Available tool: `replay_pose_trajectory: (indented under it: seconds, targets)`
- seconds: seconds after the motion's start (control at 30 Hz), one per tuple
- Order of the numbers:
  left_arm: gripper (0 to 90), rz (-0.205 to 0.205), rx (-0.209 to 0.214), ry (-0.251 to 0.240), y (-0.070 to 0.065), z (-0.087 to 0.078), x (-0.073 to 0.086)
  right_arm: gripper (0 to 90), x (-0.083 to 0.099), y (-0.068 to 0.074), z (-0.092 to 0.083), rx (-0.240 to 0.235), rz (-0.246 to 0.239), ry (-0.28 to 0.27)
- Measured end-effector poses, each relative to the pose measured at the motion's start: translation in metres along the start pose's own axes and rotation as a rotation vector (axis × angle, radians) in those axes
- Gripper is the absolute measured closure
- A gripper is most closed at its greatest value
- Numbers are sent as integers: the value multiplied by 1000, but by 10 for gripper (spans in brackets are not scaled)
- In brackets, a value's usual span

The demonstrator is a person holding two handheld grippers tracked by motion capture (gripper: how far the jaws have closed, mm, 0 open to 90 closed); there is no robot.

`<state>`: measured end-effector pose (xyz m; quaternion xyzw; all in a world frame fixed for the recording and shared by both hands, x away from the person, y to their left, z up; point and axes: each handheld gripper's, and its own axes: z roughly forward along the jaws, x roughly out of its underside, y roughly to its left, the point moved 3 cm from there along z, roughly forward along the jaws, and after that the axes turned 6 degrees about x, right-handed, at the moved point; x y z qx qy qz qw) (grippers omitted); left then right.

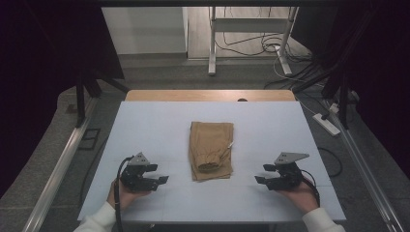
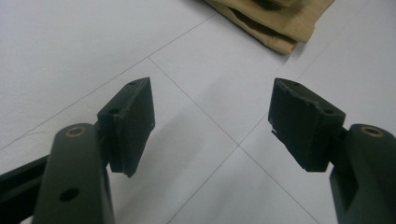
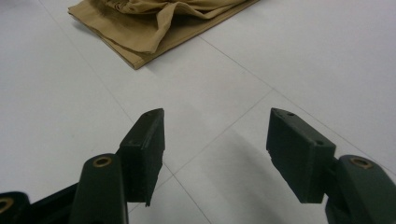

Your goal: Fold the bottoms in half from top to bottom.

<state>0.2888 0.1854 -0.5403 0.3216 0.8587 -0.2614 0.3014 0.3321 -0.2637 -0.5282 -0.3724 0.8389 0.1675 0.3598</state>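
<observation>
folded tan cloth (image 1: pixel 211 150) lies at the middle of the white table (image 1: pixel 145 125). left gripper (image 1: pixel 162 175) at lower left and right gripper (image 1: pixel 261 174) at lower right have jaws apart, empty, well clear of it.

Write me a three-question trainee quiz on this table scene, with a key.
1. True or false: the left gripper is clamped on the folded tan garment.
2. Where does the garment lie? A) between the two grippers, farther up the white table; B) under the right gripper; C) on the floor.
3. Fill in: both grippers' jaws stand ____ with nothing between them.

Key: 1 false; 2 A; 3 open.
</observation>
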Motion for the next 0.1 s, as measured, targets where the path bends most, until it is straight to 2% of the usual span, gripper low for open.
replay_pose_trajectory:
  seconds: [0.1]
  targets:
    - [306, 2, -1, 2, 0, 0, 0, 375, 0, 0, 0, 0, -2, 1]
